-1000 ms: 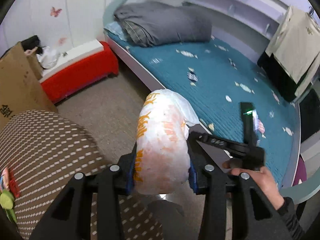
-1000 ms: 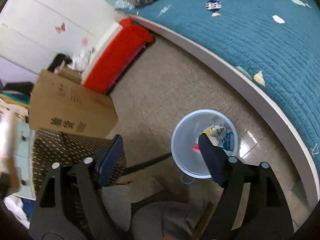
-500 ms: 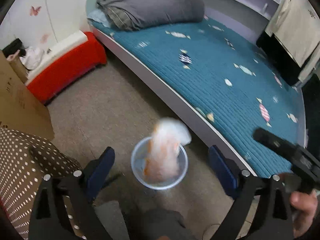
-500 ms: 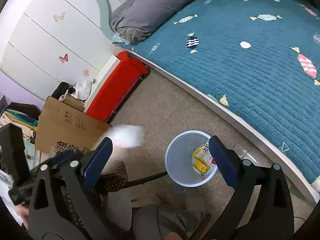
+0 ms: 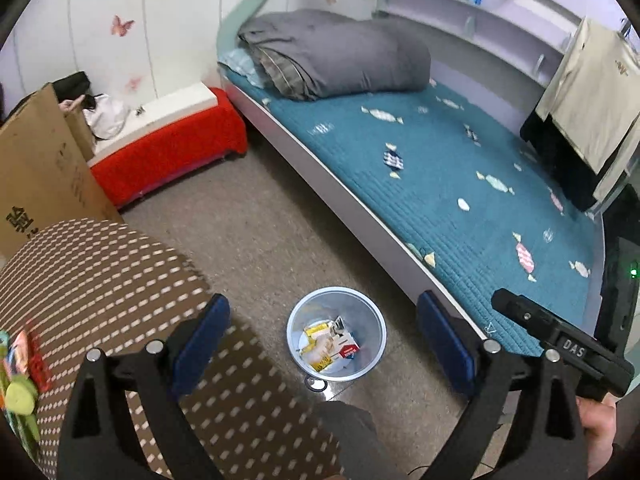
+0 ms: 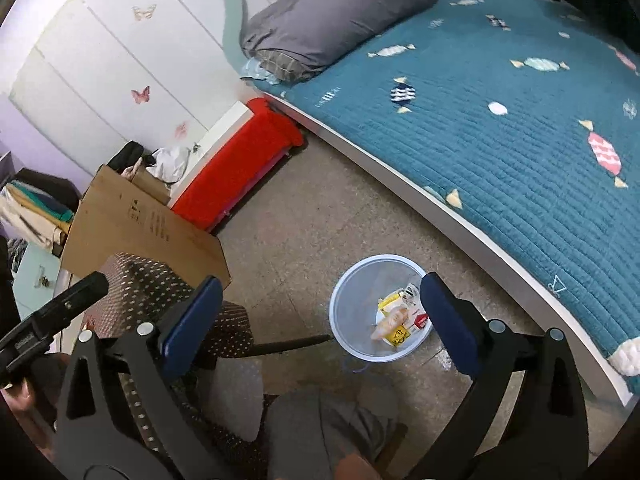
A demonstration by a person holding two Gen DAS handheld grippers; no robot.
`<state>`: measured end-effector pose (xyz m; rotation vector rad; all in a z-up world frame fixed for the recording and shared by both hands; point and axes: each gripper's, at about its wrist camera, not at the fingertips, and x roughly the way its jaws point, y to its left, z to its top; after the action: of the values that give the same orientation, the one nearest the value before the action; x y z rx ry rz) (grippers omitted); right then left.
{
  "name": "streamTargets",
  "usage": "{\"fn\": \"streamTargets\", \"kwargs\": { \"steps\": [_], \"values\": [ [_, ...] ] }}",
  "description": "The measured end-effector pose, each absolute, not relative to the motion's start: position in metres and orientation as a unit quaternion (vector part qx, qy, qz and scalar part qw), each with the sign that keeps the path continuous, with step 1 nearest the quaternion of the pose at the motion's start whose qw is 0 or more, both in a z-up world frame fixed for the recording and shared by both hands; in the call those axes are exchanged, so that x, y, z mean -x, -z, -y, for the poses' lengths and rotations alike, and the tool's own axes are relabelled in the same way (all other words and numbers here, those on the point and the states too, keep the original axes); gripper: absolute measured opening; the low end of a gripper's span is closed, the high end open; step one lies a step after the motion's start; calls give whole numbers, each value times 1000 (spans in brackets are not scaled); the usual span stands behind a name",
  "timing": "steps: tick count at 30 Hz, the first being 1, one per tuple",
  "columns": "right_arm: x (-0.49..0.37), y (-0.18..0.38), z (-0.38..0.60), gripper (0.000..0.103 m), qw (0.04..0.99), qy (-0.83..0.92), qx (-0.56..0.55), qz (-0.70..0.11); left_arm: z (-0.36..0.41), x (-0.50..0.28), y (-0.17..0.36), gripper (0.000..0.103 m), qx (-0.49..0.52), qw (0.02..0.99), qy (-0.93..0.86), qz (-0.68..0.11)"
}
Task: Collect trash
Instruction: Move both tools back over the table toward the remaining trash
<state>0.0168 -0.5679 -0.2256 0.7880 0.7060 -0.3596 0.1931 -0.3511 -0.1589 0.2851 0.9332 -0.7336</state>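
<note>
- Your left gripper (image 5: 320, 334) hangs wide and empty, jaws just opened over the bin (image 5: 337, 339) below, likely to drop trash in.
- Your right gripper (image 6: 320, 320) is wide too, nothing between.

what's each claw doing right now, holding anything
Left claw: open, jaws just opened, holding nothing; the bin shows between them.
Right claw: open, jaws just opened, holding nothing.

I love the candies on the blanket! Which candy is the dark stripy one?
The navy-and-white striped candy on the teal blanket, near the grey pillow. The other candies are pale white or pink, like the pink one.
</note>
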Motion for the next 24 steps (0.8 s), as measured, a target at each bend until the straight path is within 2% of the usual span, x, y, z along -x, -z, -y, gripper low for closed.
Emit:
{"fn": "streamTargets", "kwargs": {
  "steps": [11, 17, 24],
  "values": [
    [-32, 178, 511, 97, 877, 181, -291, -337, 280, -153, 108, 96, -104, 866, 329, -362],
    [-52, 155, 471, 97, 890, 172, -227, -355, 241, -145, 89, 96, -81, 884, 313, -337],
    [-72, 120, 415, 97, 916, 130, -179, -335, 186, -142, 79, 96, -62, 906, 272, -318]
  ]
}}
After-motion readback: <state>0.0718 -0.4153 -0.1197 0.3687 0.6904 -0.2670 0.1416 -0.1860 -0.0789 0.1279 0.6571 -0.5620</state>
